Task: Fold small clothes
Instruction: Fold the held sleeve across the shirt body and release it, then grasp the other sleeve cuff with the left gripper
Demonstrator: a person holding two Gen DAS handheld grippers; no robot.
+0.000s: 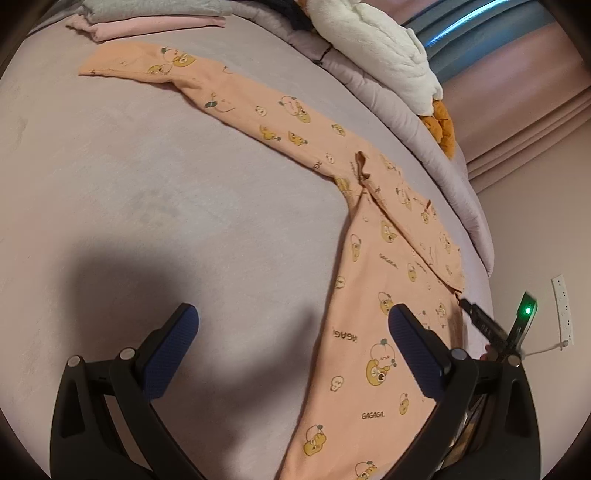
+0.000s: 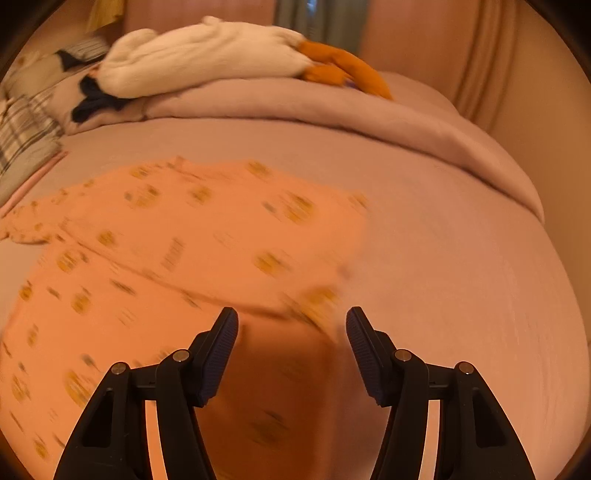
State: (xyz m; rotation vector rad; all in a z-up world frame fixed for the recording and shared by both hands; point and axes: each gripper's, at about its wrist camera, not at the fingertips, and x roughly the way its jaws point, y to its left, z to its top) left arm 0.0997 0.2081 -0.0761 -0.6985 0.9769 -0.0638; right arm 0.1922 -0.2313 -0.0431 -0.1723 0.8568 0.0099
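Observation:
A peach garment (image 1: 369, 258) printed with yellow cartoon figures lies flat on the mauve bed sheet (image 1: 147, 184). One long part runs to the far left and another comes down toward the camera. My left gripper (image 1: 293, 325) stands wide open just above the bed; its right finger (image 1: 413, 343) hovers over the garment's near part and its left finger is over bare sheet. In the blurred right wrist view the garment (image 2: 184, 240) shows a folded layer, with a corner just beyond the tips of my right gripper (image 2: 291, 317). That gripper is open with nothing between its pads.
Folded pink and grey-green clothes (image 1: 147, 22) sit at the far left. A white plush toy with orange feet (image 2: 207, 55) rests on a rolled duvet (image 2: 332, 110). Striped folded fabric (image 2: 22, 129) lies at the left. A black device with a green light (image 1: 526, 314) is at the bed's right edge.

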